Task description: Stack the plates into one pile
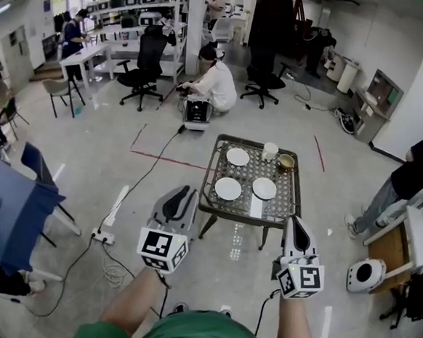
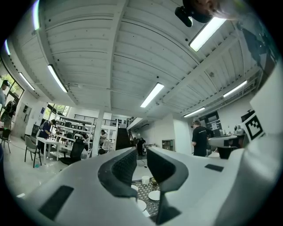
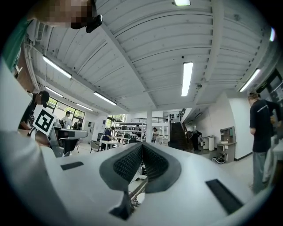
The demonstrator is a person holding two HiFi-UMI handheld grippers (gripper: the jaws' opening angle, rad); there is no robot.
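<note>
Left gripper (image 1: 181, 193): jaws slightly apart, nothing between. Right gripper (image 1: 293, 220): jaws closed together, empty. Both are held short of the table (image 1: 209, 175). On it are three white plates, unstacked and apart: near-left plate (image 1: 228, 188), near-right plate (image 1: 264, 188), far plate (image 1: 237, 156). Cup (image 1: 270, 150) and small bowl (image 1: 286, 162) sit at far right.

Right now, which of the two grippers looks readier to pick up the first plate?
Probably the left gripper: its jaws stand apart, empty, aimed at the plates. The right gripper is shut; neither has reached the table.
</note>
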